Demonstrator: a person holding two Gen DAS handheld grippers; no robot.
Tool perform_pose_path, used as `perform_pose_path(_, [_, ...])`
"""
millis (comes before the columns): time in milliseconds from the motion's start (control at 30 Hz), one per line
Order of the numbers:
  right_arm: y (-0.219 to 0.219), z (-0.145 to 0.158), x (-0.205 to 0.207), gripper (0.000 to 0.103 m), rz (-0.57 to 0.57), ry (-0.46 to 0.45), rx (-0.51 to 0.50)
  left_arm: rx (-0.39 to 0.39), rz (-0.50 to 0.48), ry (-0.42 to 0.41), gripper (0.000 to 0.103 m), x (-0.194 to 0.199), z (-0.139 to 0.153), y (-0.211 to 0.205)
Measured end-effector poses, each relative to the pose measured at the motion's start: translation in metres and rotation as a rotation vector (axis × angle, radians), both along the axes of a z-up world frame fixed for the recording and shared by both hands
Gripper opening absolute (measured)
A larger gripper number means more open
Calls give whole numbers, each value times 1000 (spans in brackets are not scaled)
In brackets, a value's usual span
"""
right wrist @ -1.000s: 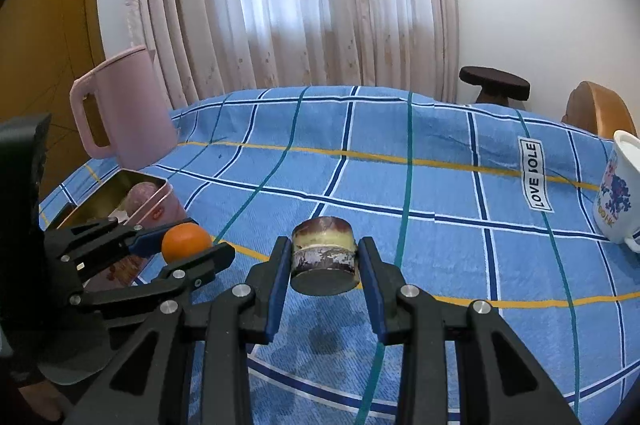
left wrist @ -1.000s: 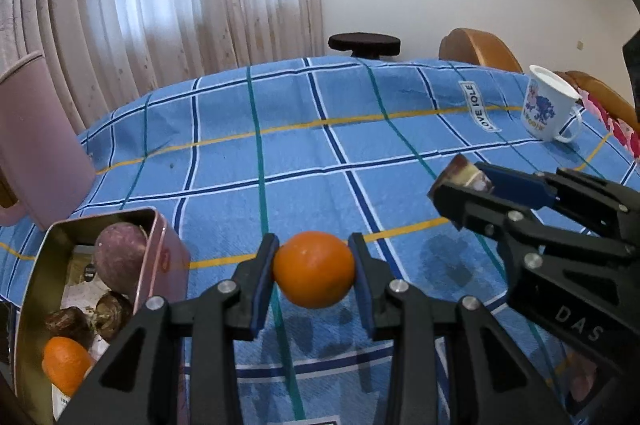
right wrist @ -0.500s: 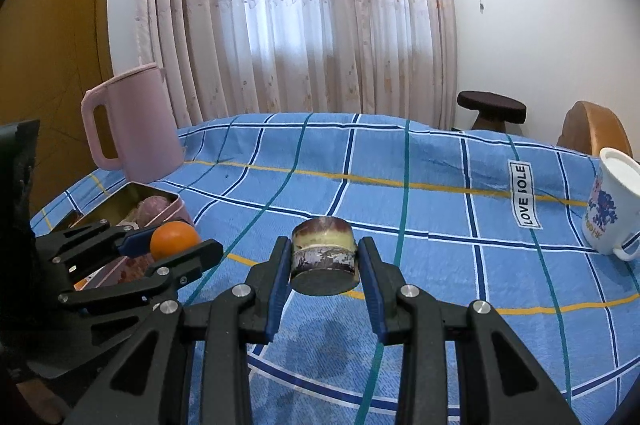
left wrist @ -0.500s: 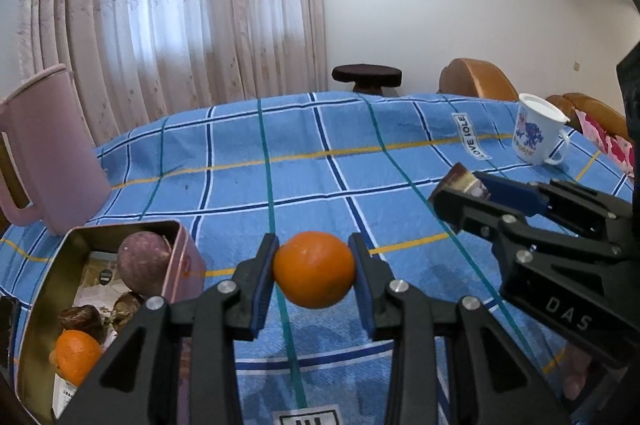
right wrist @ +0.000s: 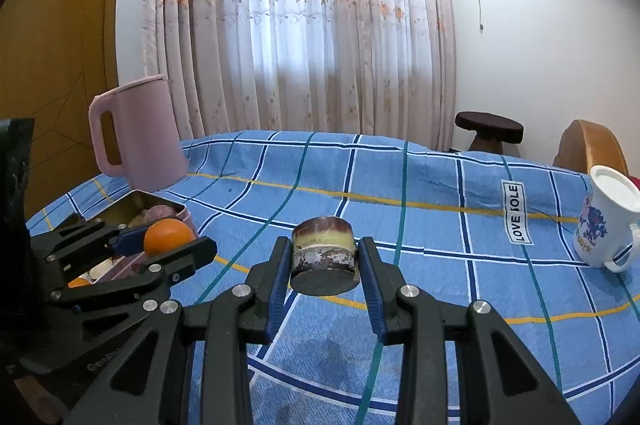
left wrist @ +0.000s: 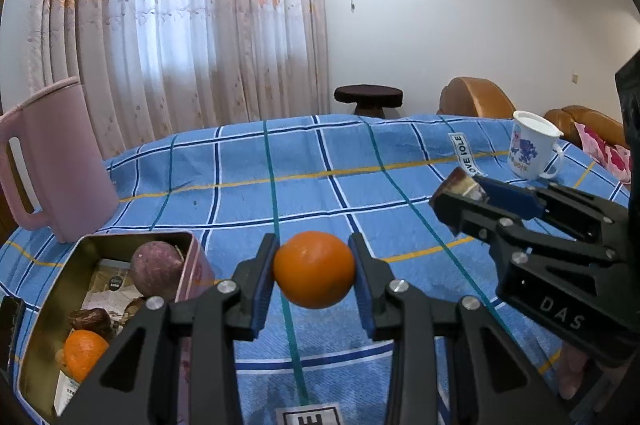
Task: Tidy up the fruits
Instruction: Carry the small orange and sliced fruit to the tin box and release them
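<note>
My left gripper [left wrist: 314, 271] is shut on an orange [left wrist: 314, 269], held above the blue checked tablecloth. To its left stands an open metal tin [left wrist: 60, 289] holding a purple round fruit [left wrist: 156, 267], a second orange [left wrist: 84, 349] and dark brown pieces. My right gripper [right wrist: 324, 261] is shut on a short round brown-and-yellow tin [right wrist: 323, 253], lifted off the cloth. In the right wrist view the left gripper [right wrist: 160, 245] with its orange [right wrist: 168, 235] sits at lower left, just right of the open tin [right wrist: 140, 203]. The right gripper [left wrist: 460, 191] shows at the right of the left wrist view.
A pink jug [left wrist: 52, 169] stands at the table's left edge behind the open tin. A white printed mug [right wrist: 604, 225] stands at the far right. Beyond the table are a dark stool [left wrist: 368, 97], brown chair backs [left wrist: 476, 101] and a curtain.
Both grippers have risen a little and tilted up with their loads still gripped; more of the wall and curtain shows and the table sits lower in both views.
</note>
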State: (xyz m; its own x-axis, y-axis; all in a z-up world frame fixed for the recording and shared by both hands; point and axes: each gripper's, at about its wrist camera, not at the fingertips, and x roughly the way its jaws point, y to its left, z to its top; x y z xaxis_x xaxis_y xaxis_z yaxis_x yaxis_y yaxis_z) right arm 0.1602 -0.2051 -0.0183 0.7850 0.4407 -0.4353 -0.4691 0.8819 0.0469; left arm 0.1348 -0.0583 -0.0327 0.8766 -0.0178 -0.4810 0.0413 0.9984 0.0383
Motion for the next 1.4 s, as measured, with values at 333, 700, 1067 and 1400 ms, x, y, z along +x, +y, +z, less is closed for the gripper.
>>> perform_pose_path(333, [2, 2, -11, 36, -3, -44, -13, -3, 4, -44, 37, -9, 3, 1])
perform_pose_path(700, [-1, 2, -23, 36, 8, -46, 17, -18, 12, -100, 37, -23, 8, 5])
perform_pose_path(1067, [-3, 0, -27, 36, -5, 1, 15, -33, -14, -87, 37, -27, 9, 7])
perform_pose_path(1400, [25, 9, -24, 36, 47, 37, -10, -47, -17, -44, 37, -43, 15, 37])
